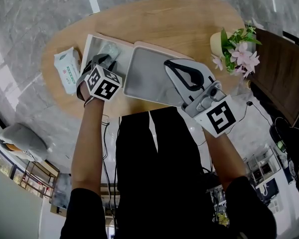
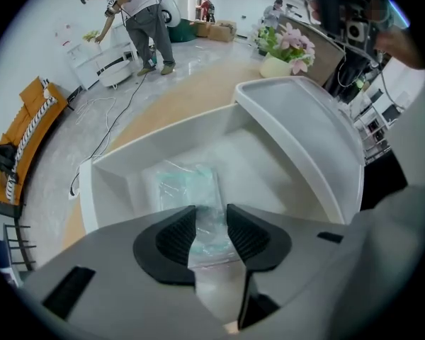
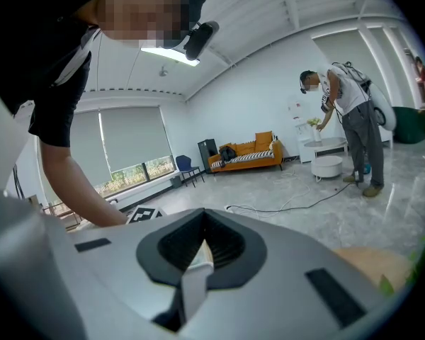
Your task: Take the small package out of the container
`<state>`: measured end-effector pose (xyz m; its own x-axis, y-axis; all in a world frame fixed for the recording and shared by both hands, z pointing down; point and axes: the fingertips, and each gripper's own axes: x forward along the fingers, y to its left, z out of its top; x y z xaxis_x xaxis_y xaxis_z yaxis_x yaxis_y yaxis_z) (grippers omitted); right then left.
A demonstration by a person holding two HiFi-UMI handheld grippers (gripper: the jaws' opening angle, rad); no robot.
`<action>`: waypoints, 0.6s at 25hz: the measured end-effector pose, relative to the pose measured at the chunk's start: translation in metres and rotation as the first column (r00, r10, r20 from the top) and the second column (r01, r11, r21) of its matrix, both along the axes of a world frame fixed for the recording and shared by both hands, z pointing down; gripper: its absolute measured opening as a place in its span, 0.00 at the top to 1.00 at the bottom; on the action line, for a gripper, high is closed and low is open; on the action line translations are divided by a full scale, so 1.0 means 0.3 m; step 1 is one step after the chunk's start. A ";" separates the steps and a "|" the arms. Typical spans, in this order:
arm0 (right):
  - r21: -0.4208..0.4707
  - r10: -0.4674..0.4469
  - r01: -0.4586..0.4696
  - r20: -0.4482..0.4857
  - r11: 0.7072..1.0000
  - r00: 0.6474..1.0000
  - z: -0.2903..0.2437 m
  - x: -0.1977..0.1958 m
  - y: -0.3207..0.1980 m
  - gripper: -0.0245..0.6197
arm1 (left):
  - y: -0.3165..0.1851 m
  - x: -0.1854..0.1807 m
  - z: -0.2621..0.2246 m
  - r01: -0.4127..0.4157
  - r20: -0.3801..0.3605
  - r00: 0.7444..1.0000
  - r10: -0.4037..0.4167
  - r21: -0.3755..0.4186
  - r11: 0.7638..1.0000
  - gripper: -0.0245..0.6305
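Left gripper (image 1: 105, 61) is down inside the open white plastic container (image 1: 91, 44) at the left of the table. Its jaws are drawn in to a narrow gap. The near end of the small clear-film package (image 2: 188, 186), greenish contents, fills that gap, which reads as a pinch on the film. The rest of the package lies flat on the container floor, toward the far wall.

Right gripper (image 1: 172, 64) hangs above the flat white lid (image 1: 149, 73), which lies open just right of the container. Its jaws are fully together with nothing in them, pointing up at the room.

My read for the lift:
- The grip is only on an edge, and the film looks slippery and floppy.
- Go straight up and slow, and clear the near wall and the lid edge before any sideways move.
- If the film slides, re-seat deeper rather than squeeze harder.
- The container looks light and may ride up with the package. The right gripper could pin the lid.

Surface: oval light-wood tabletop (image 1: 179, 19). A white-and-green pack of wipes (image 1: 67, 68) sits just left of the container, apart from it. A pale pot of pink flowers (image 1: 234, 46) stands at the far right edge.

Room: glossy grey marble-look floor (image 1: 20, 24) and an orange sofa (image 3: 248, 153) by the far wall. A person in grey trousers (image 3: 347, 112) bends over a white side table (image 3: 326, 147). Loose cables (image 3: 290, 205) run across the floor.
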<state>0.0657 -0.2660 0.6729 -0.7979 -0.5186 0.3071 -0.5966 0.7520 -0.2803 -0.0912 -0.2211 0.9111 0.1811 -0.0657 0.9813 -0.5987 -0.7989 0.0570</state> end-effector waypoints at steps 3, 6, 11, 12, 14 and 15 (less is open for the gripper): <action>-0.003 0.004 -0.004 0.001 1.000 1.000 0.006 0.003 0.009 0.94 | -0.003 0.001 -0.002 -0.016 0.008 1.000 0.016 -0.001 1.000 0.75; -0.006 0.009 -0.009 0.007 1.000 1.000 0.007 0.001 0.015 0.94 | -0.001 -0.003 -0.004 -0.042 0.019 0.999 0.042 0.001 0.999 0.77; -0.002 0.010 -0.010 0.001 1.000 1.000 0.005 0.010 0.024 0.94 | -0.004 -0.008 -0.030 -0.069 0.029 0.997 0.068 0.023 0.997 0.85; 0.001 0.012 -0.012 0.001 1.000 1.000 0.001 0.013 0.025 0.95 | -0.008 -0.010 -0.042 -0.070 0.029 0.997 0.069 0.035 0.997 0.88; 0.005 0.018 -0.018 0.004 1.000 1.000 -0.008 0.014 0.025 0.95 | -0.015 -0.015 -0.061 -0.067 0.026 0.998 0.065 0.058 0.996 0.91; 0.008 0.019 -0.019 0.006 1.000 1.000 -0.014 0.012 0.026 0.94 | -0.018 -0.019 -0.070 -0.062 0.023 0.998 0.061 0.066 0.996 0.92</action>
